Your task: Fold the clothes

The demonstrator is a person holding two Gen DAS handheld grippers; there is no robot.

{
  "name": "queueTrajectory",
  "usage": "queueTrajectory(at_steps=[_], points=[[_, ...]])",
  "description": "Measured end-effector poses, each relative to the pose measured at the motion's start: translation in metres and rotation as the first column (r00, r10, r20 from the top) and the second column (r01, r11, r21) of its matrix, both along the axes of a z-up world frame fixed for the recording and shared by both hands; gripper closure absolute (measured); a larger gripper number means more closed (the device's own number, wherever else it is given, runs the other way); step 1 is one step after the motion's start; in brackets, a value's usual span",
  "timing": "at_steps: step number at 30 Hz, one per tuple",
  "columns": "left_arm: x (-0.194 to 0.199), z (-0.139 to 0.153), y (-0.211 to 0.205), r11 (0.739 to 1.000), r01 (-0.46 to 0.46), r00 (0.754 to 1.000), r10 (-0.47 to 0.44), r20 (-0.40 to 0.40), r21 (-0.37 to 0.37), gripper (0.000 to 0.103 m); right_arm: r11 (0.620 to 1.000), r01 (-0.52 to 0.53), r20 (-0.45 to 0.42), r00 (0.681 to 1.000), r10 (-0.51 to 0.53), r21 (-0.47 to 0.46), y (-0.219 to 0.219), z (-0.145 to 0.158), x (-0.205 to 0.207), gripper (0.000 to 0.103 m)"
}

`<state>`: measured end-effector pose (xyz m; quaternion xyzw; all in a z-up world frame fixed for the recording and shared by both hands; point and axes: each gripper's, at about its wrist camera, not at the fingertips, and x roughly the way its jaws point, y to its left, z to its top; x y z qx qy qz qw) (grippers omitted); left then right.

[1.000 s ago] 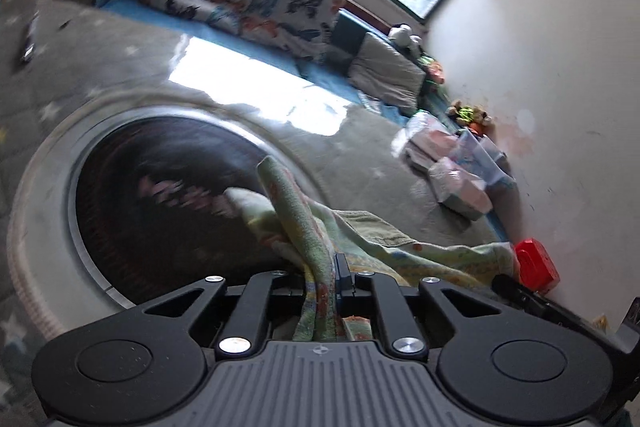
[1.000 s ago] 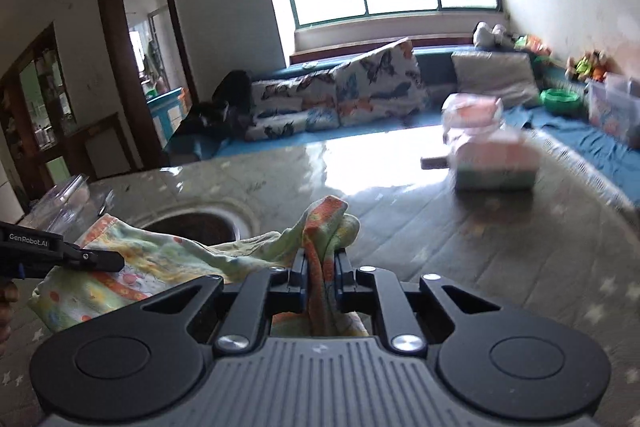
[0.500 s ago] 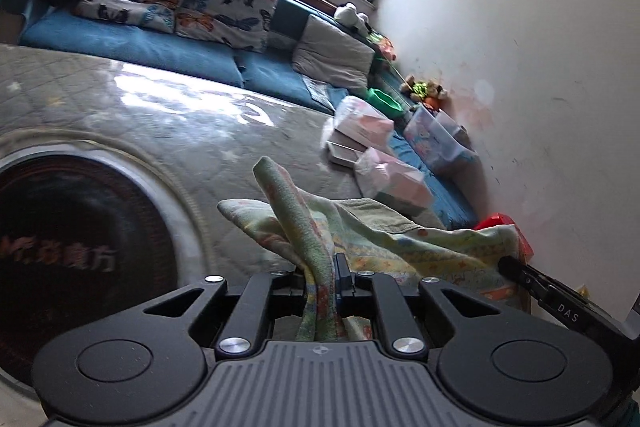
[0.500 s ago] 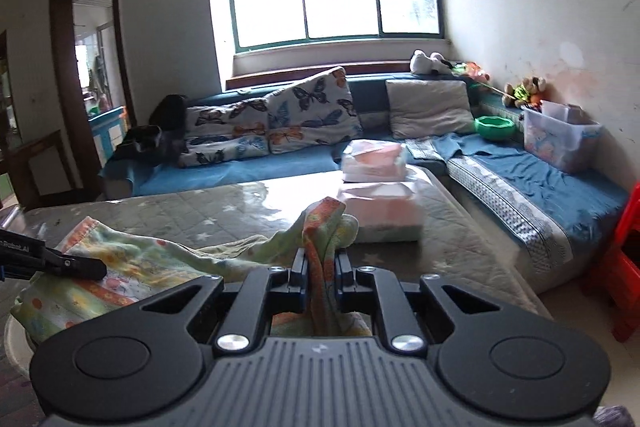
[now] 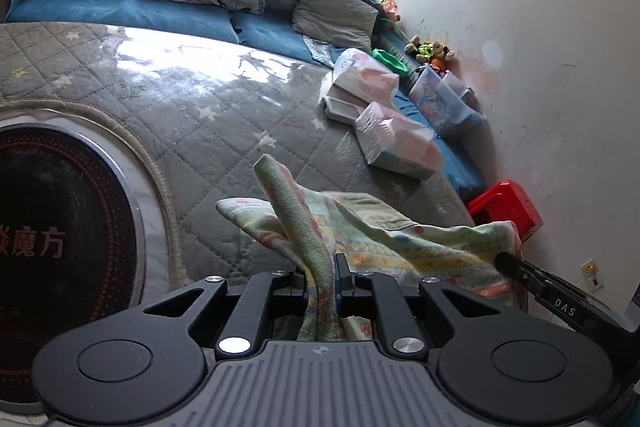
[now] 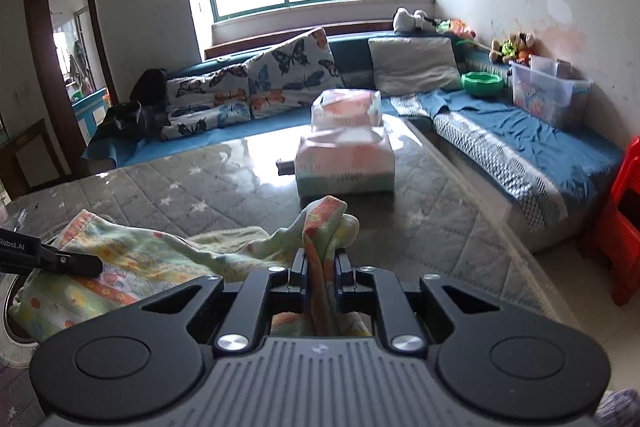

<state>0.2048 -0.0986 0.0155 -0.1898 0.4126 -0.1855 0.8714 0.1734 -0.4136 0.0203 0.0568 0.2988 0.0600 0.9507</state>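
The left gripper point(image 5: 322, 269) has its jaws almost closed, pinching a bunch of the pastel patterned cloth point(image 5: 384, 239). The right gripper point(image 6: 322, 267) is nearly closed too, squeezing another bunch of the same cloth point(image 6: 132, 263). The cloth hangs stretched between them, just above the grey quilted table cover point(image 5: 224, 115). A round dark cooktop point(image 5: 52, 235) sits to the left, close to the cloth's edge. Two wrapped tissue packs point(image 6: 346, 163) lie farther away on the table. Bare cover lies open between the cloth and the packs. The table's right edge point(image 6: 496, 227) drops near a red stool point(image 6: 624, 227).
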Motion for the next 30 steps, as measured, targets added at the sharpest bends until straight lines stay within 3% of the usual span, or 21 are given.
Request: queueTrajectory(at_steps=[10,30], points=[[0.003,-0.019,0.011,1.0,-0.019,0.998,0.02,-0.057,0.025,0.091,1.0,0.02,-0.049,0.999,-0.019,0.02,-0.003,-0.022,0.011,0.092],[0.012,-0.023,0.0,0.983,0.003,1.0,0.0,-0.02,0.184,0.09,0.999,0.036,-0.102,0.994,-0.036,0.0,0.006,-0.044,0.038,0.091]])
